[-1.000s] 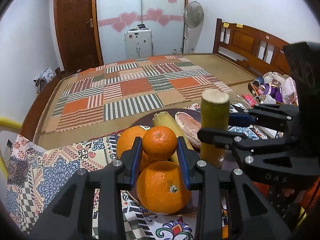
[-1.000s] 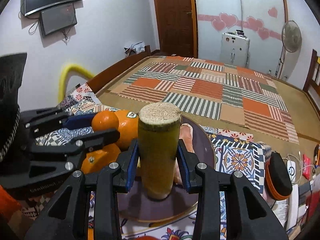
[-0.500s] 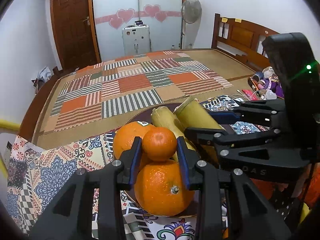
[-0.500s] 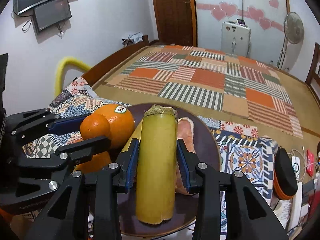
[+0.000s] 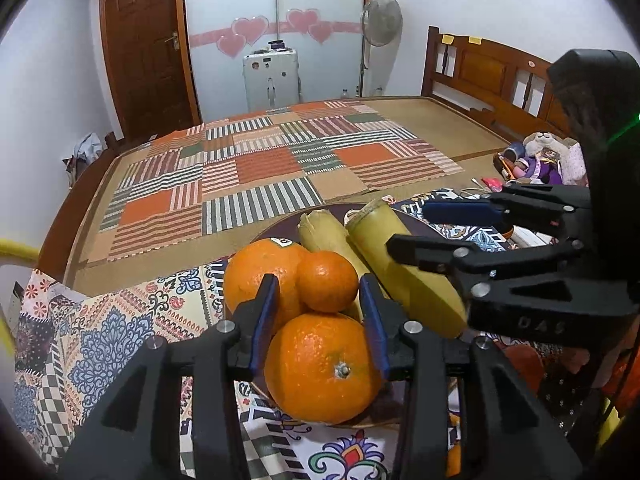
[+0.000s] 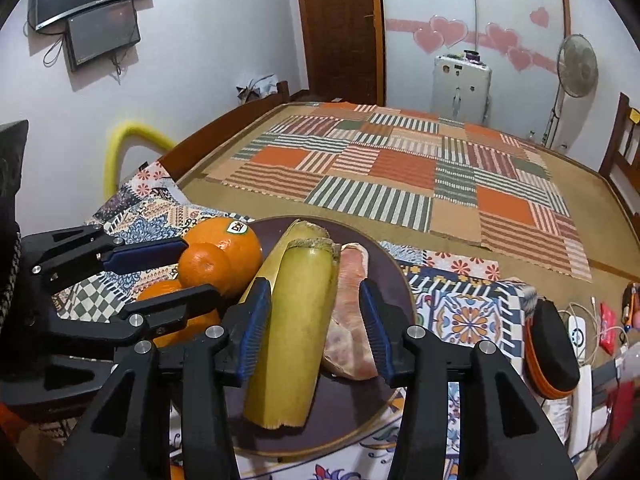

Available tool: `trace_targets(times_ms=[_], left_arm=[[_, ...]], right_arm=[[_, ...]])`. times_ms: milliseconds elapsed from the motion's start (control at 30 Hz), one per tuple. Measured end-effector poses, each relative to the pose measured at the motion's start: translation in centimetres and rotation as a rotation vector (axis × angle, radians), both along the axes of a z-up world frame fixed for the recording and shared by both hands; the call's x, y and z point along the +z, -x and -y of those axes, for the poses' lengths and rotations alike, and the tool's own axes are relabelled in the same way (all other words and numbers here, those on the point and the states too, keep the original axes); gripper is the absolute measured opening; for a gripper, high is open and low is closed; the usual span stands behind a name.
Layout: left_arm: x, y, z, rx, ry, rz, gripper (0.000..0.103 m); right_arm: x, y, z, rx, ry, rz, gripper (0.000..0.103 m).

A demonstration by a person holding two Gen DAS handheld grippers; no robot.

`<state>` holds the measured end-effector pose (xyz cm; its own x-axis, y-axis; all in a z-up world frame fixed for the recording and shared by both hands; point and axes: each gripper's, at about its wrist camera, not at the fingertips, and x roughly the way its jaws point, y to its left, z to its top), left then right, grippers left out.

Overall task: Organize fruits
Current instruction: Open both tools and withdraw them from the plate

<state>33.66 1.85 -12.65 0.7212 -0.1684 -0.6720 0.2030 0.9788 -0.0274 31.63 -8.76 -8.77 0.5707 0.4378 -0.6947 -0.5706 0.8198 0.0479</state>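
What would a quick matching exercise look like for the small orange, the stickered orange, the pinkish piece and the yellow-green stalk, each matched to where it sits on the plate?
Things:
1. small orange
2. stickered orange
3. pinkish piece
4. yellow-green stalk

Places:
A. at the plate's right side, beside the stalk
B. lying lengthwise between the right gripper's open fingers
C. far left of the plate, label on top
D. perched atop the two bigger oranges

Pairs: 1-D, 2-C, 3-A, 4-B

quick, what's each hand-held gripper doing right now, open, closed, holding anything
Left hand-held gripper: open, jaws astride the small orange, holding nothing.
Right hand-held gripper: open, the sugarcane piece lying on the plate between its jaws.
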Motion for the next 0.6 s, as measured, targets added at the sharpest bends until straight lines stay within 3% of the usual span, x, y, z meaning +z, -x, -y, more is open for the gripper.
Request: trace_targets(times_ms=[600], left_arm=[[4.5, 8.1, -2.4, 0.081, 0.032, 0.077, 0.043]], right_arm=[[4.3, 8.3, 1.6, -0.022, 0.009, 0.149, 0.046]])
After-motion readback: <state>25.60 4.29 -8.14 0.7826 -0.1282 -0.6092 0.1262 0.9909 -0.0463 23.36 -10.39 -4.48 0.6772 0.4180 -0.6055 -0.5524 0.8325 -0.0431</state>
